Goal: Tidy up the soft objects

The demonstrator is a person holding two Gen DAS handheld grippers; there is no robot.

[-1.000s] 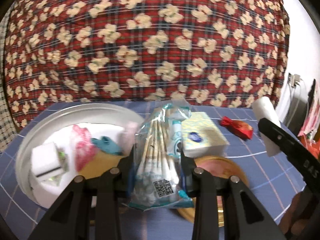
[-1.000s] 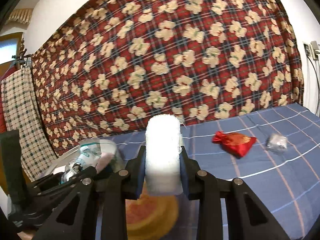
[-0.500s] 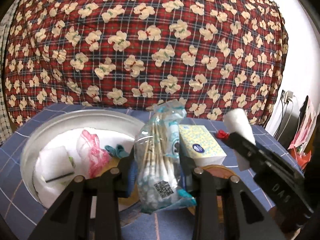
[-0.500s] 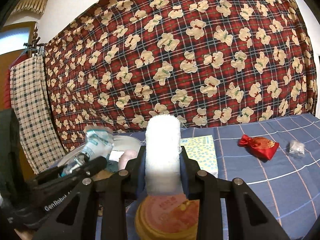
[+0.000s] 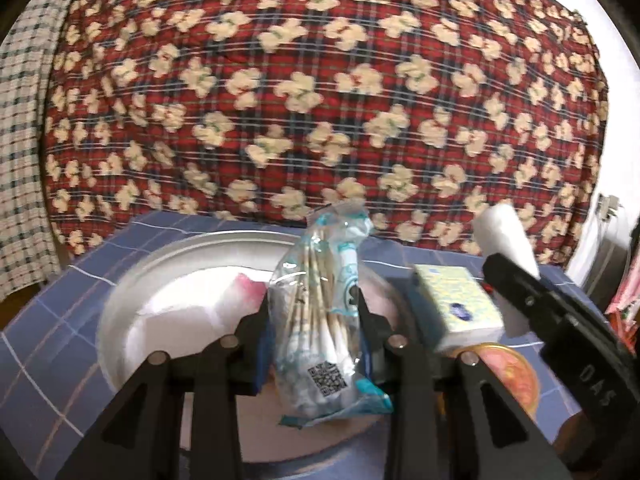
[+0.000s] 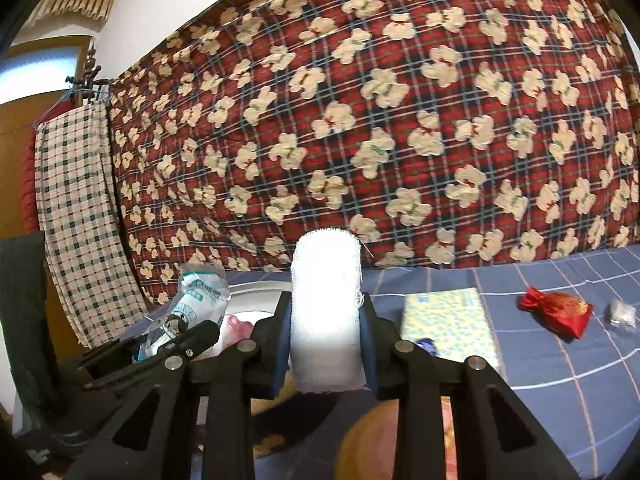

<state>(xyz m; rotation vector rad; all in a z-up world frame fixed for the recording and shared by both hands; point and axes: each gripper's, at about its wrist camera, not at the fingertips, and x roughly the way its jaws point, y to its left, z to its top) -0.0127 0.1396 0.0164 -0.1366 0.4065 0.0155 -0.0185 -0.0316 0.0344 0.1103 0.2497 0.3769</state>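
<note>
From the left wrist camera, the left gripper (image 5: 314, 320) has its jaws closed on a clear plastic bag of cotton swabs (image 5: 322, 332) with teal print and a QR code near its lower end; the bag stands upright between the two black fingers (image 5: 248, 344). Directly behind and below it sits a round silver metal basin (image 5: 132, 280) on the blue checked bed sheet (image 5: 48, 332). Inside the basin lie white soft pieces and a pink item (image 5: 250, 286), blurred. Just right of the basin rests a yellow-patterned tissue pack (image 5: 456, 300), and in front of that a round gold tin lid with a reddish face (image 5: 508, 372). The right gripper (image 5: 516, 280) enters from the right edge, carrying a white gauze roll (image 5: 504, 236) above the tissue pack. A red plaid quilt with cream bear prints (image 5: 320, 92) fills the background.

From the right wrist camera, the right gripper (image 6: 326, 344) has its jaws pressed against both sides of the white gauze roll (image 6: 326, 316), held upright. The left gripper (image 6: 176, 336) with the swab bag (image 6: 196, 300) shows at lower left, over the basin rim (image 6: 256, 286). The tissue pack (image 6: 452, 324) lies right of the roll on the sheet (image 6: 560, 380). Farther right, well apart, lie a red satin drawstring pouch (image 6: 556, 312) and a small silvery wrapped object (image 6: 622, 314). The gold tin lid (image 6: 372, 444) is partly hidden below the fingers. A checked cloth (image 6: 76, 216) hangs at left.
</note>
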